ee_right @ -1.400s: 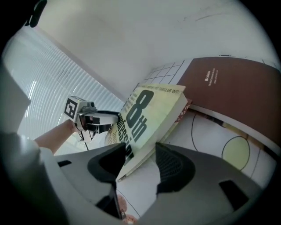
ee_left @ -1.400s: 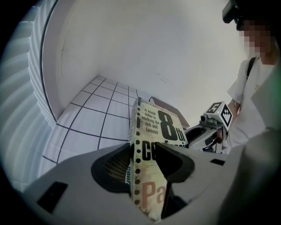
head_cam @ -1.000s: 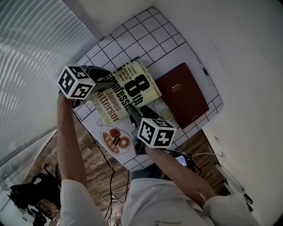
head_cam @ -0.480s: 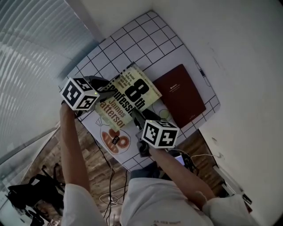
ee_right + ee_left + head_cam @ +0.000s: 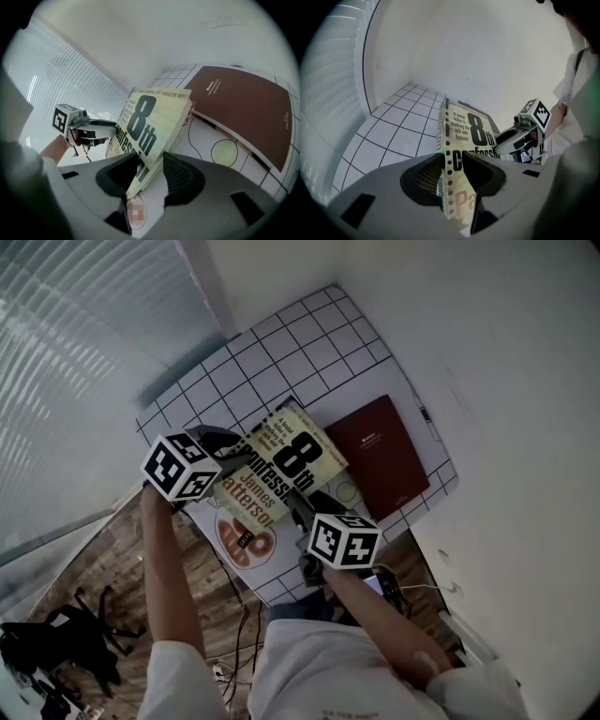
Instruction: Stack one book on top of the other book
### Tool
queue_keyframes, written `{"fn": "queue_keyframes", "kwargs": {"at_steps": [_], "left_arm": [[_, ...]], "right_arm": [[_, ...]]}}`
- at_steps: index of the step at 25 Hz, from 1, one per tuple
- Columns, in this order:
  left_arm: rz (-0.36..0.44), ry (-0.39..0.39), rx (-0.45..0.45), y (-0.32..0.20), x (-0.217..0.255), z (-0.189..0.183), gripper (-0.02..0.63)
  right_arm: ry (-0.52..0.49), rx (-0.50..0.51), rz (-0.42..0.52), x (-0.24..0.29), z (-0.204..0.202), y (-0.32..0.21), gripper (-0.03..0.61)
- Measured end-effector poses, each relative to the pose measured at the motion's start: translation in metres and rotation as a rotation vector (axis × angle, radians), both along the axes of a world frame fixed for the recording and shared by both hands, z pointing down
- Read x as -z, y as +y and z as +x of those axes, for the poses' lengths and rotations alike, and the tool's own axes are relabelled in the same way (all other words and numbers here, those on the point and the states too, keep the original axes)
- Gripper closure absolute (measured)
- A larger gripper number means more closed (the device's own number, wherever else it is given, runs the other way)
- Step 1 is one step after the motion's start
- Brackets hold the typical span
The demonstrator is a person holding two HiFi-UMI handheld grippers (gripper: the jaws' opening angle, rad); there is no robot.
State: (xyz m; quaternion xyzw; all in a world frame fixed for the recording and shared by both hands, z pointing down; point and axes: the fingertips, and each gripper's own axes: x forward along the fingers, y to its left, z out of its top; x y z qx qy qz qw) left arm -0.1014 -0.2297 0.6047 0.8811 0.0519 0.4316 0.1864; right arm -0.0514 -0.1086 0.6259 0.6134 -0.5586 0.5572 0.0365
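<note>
Jaws of the left tool (image 5: 241, 457) and the right tool (image 5: 301, 506) have just been closing and now pinch the yellow-green paperback (image 5: 286, 470) at its left and near edges. They hold it tilted above the near half of the gridded worktop (image 5: 281, 343). Flat beside the paperback, by the worktop's right edge, lies the dark red book (image 5: 380, 454).

Paperback (image 5: 281, 470) raised, tilted, over near-left part of mat (image 5: 272, 352). Second book (image 5: 380, 454) flat on mat, just right of paperback. Blinds (image 5: 75, 352) left of mat. Cables (image 5: 234, 615) on floor (image 5: 112, 568), near side.
</note>
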Motion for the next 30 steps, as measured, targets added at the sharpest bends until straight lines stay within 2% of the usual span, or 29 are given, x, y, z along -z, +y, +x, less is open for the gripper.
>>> {"fn": "queue_keyframes", "kwargs": {"at_steps": [4, 9, 19, 30], "left_arm": [[0.002, -0.006, 0.023, 0.011, 0.003, -0.009, 0.468], [0.004, -0.035, 0.012, 0.032, 0.004, -0.013, 0.473], [0.010, -0.009, 0.079, 0.057, 0.028, -0.010, 0.502], [0.019, -0.076, 0.128, 0.108, 0.038, 0.007, 0.518]], "right_arm": [[0.018, 0.033, -0.017, 0.003, -0.003, 0.009, 0.402], [0.023, 0.055, -0.021, 0.006, 0.002, 0.023, 0.402], [0.054, 0.116, 0.013, 0.022, 0.023, 0.037, 0.402], [0.116, 0.202, 0.066, 0.049, 0.069, 0.056, 0.400]]}}
